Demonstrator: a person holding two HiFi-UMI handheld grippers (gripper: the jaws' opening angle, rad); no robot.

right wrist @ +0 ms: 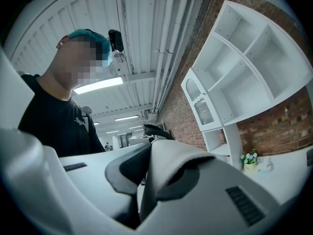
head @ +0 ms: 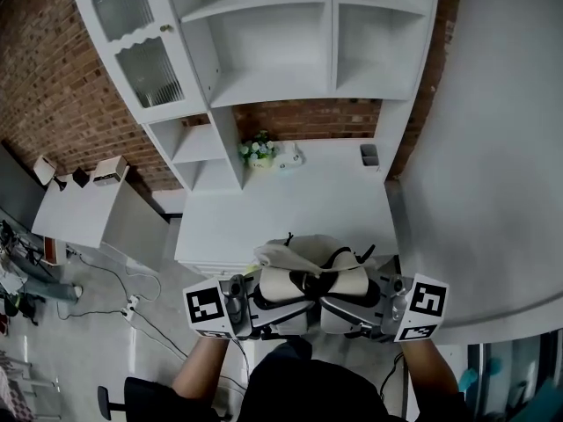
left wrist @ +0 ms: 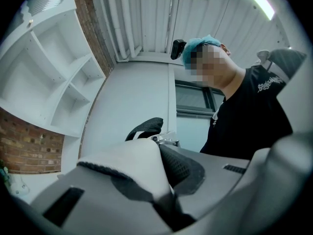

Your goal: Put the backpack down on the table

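The step in hand is the carry: the backpack (head: 308,275) hangs between the two grippers, close to the person's body, at the near edge of the white surface (head: 290,205). I cannot tell whether its base touches that edge yet. The left gripper (head: 251,301) has its jaws clenched on a fold of the backpack's pale fabric (left wrist: 129,163), with a dark mesh strap showing just behind the fold. The right gripper (head: 369,304) grips a like fold (right wrist: 168,168) on the other side, its jaws tight on it too. Both gripper views look up toward the ceiling, so the grippers seem tilted upward with the load slung between them. The surface ahead is bare through its middle; only the flowers (head: 258,150) and a small grey pot (head: 369,154) stand at the far side, well apart from the backpack. The next move, as I judge it, calls for carrying the backpack forward over the bare middle, lowering both grippers evenly so it lands flat, and loosening the jaws only once the surface bears its weight.
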